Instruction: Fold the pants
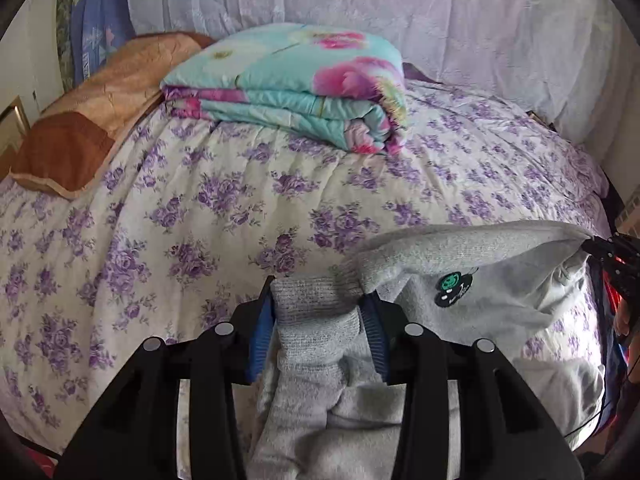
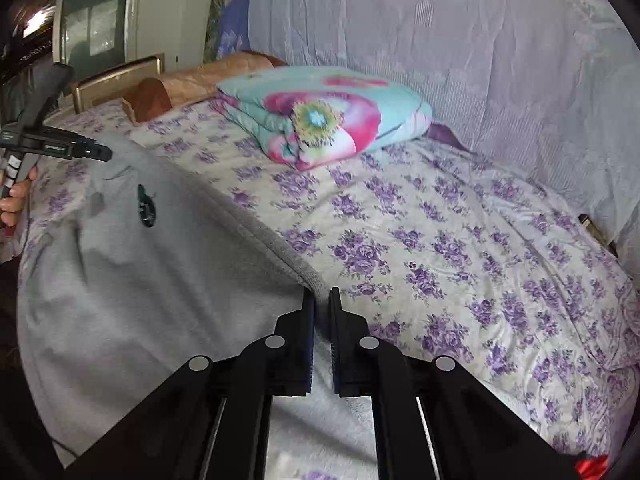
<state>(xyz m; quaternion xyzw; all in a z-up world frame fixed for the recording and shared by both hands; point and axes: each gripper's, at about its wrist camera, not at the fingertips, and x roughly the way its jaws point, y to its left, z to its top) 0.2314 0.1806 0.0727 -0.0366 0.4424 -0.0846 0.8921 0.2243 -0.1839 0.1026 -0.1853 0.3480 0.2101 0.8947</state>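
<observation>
Grey sweatpants [image 1: 460,312] with a green and black logo patch lie on the floral bed. My left gripper [image 1: 318,300] is shut on a bunched ribbed corner of the pants, cloth filling the gap between its blue pads. The pants stretch rightward to my right gripper [image 1: 612,256] at the far right edge. In the right wrist view the pants [image 2: 160,280] spread over the lower left, and my right gripper [image 2: 322,300] is shut on their ribbed edge, fingers almost touching. My left gripper [image 2: 100,152] shows at the far left, held by a hand.
The bed [image 1: 200,208] has a white sheet with purple flowers. A folded turquoise floral quilt [image 1: 296,84] and a brown pillow [image 1: 92,120] lie at the far side. A pale curtain [image 2: 480,60] hangs behind the bed.
</observation>
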